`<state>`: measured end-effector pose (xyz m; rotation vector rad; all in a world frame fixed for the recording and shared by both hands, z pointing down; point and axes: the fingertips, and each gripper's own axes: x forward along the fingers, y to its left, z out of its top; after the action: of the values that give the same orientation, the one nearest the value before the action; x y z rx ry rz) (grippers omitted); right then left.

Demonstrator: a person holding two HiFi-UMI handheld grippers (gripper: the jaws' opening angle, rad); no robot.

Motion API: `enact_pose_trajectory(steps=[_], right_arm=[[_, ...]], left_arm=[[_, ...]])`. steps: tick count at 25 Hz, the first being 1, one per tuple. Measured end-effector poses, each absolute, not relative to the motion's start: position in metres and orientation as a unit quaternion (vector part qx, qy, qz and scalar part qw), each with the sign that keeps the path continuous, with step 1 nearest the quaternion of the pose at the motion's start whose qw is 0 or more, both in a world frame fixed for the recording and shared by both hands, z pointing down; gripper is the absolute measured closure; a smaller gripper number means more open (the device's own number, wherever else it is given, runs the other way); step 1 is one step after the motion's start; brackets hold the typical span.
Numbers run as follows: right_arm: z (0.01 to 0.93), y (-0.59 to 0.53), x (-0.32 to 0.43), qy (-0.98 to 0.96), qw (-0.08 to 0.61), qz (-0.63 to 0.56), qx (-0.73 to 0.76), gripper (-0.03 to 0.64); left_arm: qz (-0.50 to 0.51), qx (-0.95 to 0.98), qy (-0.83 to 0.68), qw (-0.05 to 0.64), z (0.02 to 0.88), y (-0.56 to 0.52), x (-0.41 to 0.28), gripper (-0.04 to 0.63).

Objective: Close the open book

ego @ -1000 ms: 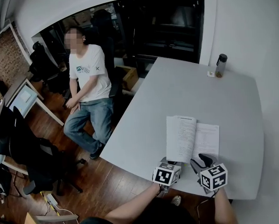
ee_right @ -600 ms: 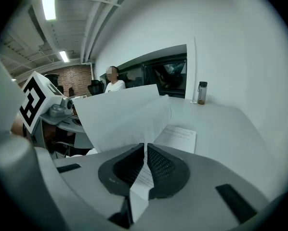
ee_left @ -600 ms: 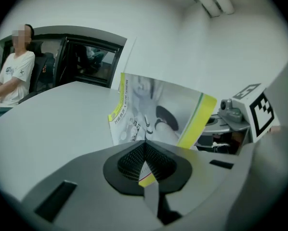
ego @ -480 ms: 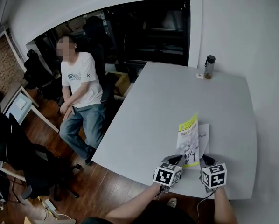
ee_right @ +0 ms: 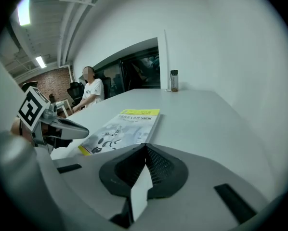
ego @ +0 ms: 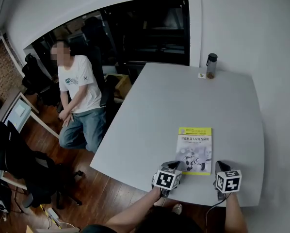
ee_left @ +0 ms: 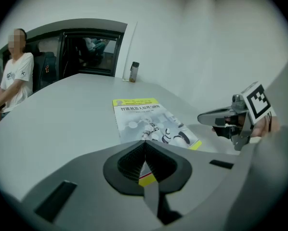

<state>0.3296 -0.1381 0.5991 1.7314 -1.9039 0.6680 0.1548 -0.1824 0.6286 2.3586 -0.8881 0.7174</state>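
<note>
In the head view the thin, light, floppy paperback book [ego: 195,147] lies closed near the table's [ego: 184,96] front edge and is best pinched at its fore-edge; in the left gripper view the left gripper's [ee_left: 144,144] jaws meet, seemingly over its corner; in the right gripper view the right gripper [ee_right: 145,146] is closed and empty.

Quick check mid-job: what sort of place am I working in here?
Probably an office or lab workspace: a large grey table, black office chairs on a wood floor, a computer screen, and a dark glass-fronted room behind.
</note>
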Motion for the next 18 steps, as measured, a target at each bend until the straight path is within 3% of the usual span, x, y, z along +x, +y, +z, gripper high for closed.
enact_pose_trajectory(steps=[8, 18], right_arm=[[0.66, -0.115, 0.318, -0.687, 0.324, 0.305, 0.574, 0.611], [0.661, -0.112, 0.298, -0.707, 0.332, 0.3, 0.547, 0.612]], left_arm=[[0.289, 0.859, -0.332, 0.262, 0.639, -0.172, 0.152, 0.591], [0.296, 0.848, -0.352, 0.264, 0.647, -0.174, 0.138, 0.591]])
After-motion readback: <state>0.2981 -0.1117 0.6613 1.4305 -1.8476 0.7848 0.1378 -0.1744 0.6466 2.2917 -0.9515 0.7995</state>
